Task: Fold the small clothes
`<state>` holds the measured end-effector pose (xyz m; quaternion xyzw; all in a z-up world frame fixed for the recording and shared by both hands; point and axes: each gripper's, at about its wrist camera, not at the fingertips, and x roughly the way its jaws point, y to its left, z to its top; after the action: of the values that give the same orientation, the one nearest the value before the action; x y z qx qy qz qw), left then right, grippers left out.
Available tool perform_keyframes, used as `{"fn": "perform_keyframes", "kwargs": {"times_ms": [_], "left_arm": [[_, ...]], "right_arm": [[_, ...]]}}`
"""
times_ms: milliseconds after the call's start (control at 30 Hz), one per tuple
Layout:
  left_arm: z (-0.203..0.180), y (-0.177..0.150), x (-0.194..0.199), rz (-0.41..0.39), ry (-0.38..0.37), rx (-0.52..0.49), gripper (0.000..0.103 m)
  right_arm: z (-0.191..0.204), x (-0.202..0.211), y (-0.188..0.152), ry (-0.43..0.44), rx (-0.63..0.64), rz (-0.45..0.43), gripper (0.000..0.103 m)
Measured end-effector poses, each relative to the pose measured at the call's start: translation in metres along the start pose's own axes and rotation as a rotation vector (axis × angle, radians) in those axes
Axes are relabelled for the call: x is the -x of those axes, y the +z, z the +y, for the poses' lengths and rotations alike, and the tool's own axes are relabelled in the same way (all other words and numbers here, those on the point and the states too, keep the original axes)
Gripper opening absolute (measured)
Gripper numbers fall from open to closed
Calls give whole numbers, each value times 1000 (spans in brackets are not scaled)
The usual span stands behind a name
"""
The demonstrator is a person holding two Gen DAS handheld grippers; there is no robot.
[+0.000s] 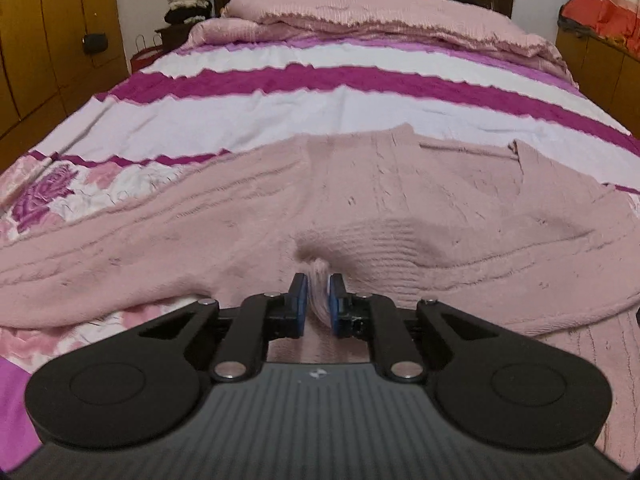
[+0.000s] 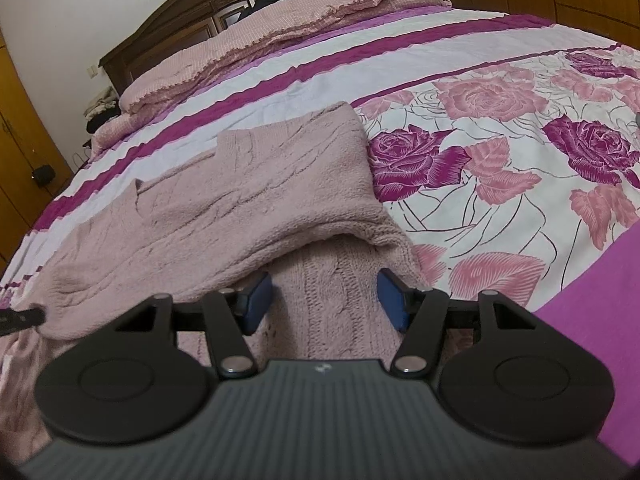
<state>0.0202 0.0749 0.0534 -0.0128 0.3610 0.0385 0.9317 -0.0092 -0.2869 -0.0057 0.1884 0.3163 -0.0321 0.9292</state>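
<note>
Tongs first, though the biggest thing here is the bed (image 1: 320, 80) under a floral, magenta-striped cover, where a pale pink knit sweater (image 1: 400, 200) lies spread across the near part with one portion folded over. Left tongs (image 1: 318, 300) are pressed together on a pinched-up ridge of the sweater's knit, which bunches between the blue pads (image 1: 303, 300). Right tongs (image 2: 326, 300) stand spread over a cable-knit section near the fold, and whether their pads touch the fabric is hard to tell.
</note>
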Motion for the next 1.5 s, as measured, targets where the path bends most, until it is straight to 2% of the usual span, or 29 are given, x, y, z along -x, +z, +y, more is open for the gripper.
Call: {"fn": "perform_keyframes", "kwargs": {"times_ms": [200,333,433,467,500,533,867,1067,1367,1433,1500], "left_arm": [[6,9,13,-31,-16,4,13],[10,21,3,-6,-61,6,14],[10,26,-12,24,-96,16,37],[9,26,-17,32,-96,21,49],[9,26,-21,33,-85,22,56],[7,25,-24,32,-73,18,57],[4,22,-47,46,-113,-31,57],[0,23,-62,59,-165,-50,57],[-2,22,-74,88,-186,-40,57],[-4,21,-72,76,-190,-55,52],[-4,20,-68,47,-204,-53,34]], "right_arm": [[8,5,3,-16,30,11,60],[14,18,11,1,63,32,61],[19,25,18,16,89,45,61],[19,27,21,21,92,48,61],[19,28,25,25,94,49,61],[19,28,29,26,98,50,61],[25,0,70,-37,251,89,61],[28,-28,85,-31,303,144,61],[19,-71,99,-71,309,107,61],[17,-78,101,-73,308,102,61],[16,-84,103,-67,296,94,61]]}}
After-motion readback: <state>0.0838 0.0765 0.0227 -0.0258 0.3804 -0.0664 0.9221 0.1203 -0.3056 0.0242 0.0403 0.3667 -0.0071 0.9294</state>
